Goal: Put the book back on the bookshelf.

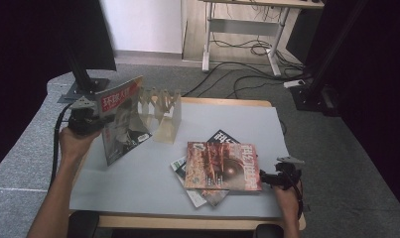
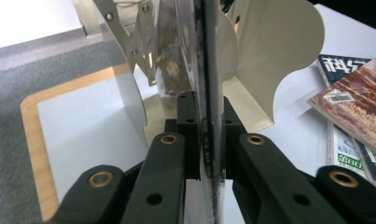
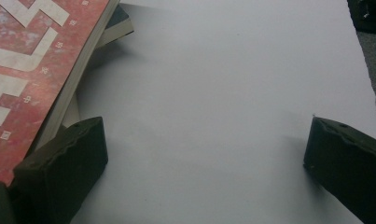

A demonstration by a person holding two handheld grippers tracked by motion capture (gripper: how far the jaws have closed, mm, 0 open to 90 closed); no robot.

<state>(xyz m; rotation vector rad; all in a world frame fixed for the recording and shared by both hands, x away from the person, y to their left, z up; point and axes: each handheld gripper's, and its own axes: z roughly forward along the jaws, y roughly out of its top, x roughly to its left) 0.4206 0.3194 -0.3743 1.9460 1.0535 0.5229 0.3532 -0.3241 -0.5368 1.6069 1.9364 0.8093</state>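
While clamping an upright red-titled magazine [image 1: 122,119] just left of the cream metal accordion rack [image 1: 160,113], left gripper [image 2: 205,135] closing tight; right gripper [image 3: 204,154] gaping empty beside the red-covered magazine stack [image 1: 221,166].

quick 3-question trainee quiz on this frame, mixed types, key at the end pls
1. True or false: the left gripper is shut on the upright magazine.
2. The right gripper is: A) shut on the red magazine; B) open beside the red magazine; C) shut on the file rack.
3. Fill in: the red magazine lies on top of a ____ of other magazines.

Key: 1 true. 2 B. 3 pile.
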